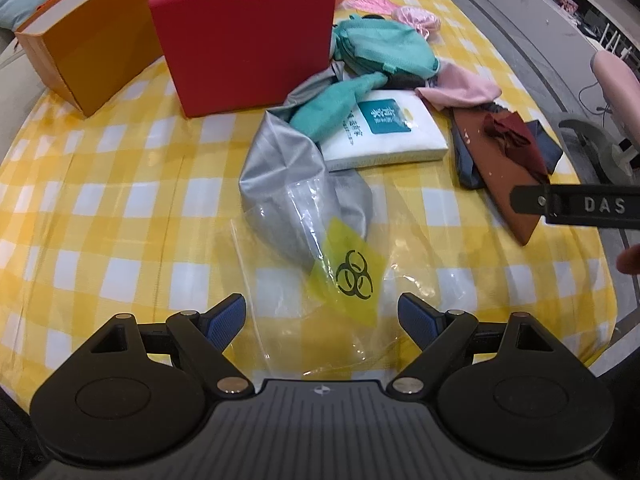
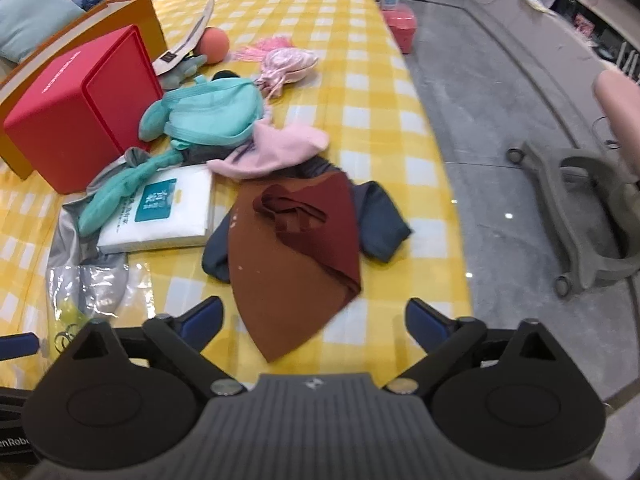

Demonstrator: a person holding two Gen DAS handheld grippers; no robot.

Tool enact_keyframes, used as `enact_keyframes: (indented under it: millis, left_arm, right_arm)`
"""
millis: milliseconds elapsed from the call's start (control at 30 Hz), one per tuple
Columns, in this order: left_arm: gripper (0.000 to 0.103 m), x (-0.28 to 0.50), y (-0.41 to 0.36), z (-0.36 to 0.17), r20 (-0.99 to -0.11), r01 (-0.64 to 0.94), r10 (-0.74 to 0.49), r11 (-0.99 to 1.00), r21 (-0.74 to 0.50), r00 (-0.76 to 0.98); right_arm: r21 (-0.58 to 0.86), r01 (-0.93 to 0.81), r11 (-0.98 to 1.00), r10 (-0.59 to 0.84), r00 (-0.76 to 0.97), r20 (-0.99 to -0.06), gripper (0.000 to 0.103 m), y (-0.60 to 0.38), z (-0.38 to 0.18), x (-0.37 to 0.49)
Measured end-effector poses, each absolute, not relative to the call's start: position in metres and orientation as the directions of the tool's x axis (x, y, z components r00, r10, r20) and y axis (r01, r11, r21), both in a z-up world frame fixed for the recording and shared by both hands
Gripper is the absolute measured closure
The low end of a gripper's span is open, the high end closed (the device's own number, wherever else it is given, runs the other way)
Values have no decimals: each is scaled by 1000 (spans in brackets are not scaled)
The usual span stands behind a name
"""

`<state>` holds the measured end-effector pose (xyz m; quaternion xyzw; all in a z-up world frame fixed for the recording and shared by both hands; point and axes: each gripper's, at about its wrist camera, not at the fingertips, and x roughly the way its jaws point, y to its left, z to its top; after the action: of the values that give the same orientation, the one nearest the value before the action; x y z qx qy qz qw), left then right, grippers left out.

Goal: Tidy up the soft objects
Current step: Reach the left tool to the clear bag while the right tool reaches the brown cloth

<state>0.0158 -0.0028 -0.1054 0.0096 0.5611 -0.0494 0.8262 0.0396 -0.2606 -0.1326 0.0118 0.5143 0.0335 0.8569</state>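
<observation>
Two boxes dominated the far left of the yellow checked tablecloth [image 1: 120,184]: an orange box [image 1: 80,52] behind, a red box [image 2: 76,116] in front, closed so far as could be seen. Sprawled to the right of them, a heap of soft things: a teal mesh bag [image 2: 212,116] at the back, a pink cloth [image 2: 276,148] touching it, a white packet [image 1: 384,132] with a teal label lying flat under a teal strap. Nearer the table edge lay a rust-brown cloth [image 2: 288,280] with a maroon piece [image 2: 316,232] on top and a navy cloth [image 2: 384,216] under both. Draped forward from the heap, a grey fabric bag [image 1: 280,168], its end overlapped by a clear plastic bag [image 1: 320,300] holding a yellow biohazard bag [image 1: 352,276].

Hovered just short of that plastic, the left gripper [image 1: 322,316], fingers spread wide, nothing between them. Hung likewise over the tip of the rust-brown cloth, the right gripper [image 2: 314,320], fingers apart and empty.

Judged to be an approach to a first pick. Best done by lowering until one pad slid beneath an edge, pinching a fold rather than a flat sheet, then lifting slowly. Slippery film likely to escape a shallow grip; stacked cloths likely to drag their neighbours along.
</observation>
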Motion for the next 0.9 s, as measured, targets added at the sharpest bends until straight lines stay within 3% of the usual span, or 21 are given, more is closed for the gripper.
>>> enact_keyframes:
  millis: [100, 133, 167, 233, 367, 500, 900]
  left_arm:
    - [12, 18, -4, -109, -929, 98, -61, 995, -27, 365]
    - [14, 19, -4, -111, -930, 104, -66, 994, -30, 361]
    - [19, 19, -4, -111, -930, 109, -74, 993, -37, 359]
    - [23, 20, -4, -110, -928, 117, -80, 992, -40, 364]
    - [41, 23, -3, -108, -922, 130, -93, 990, -47, 376]
    - [63, 22, 0, -105, -915, 142, -115, 988, -64, 386]
    - [66, 11, 15, -84, -899, 146, -128, 987, -72, 420]
  right_arm:
    - [53, -56, 997, 74, 483, -873, 12, -262, -142, 45]
    - [55, -58, 997, 76, 481, -873, 15, -264, -145, 46]
    - [65, -60, 996, 85, 473, -877, 24, -265, -150, 48]
    - [69, -77, 995, 98, 484, -870, 26, -266, -152, 48]
    - [21, -144, 989, 92, 509, -856, 32, -260, -154, 46]
    - [29, -170, 985, 114, 516, -849, 55, -261, -150, 44]
    - [41, -118, 992, 97, 521, -848, 91, -268, -130, 32]
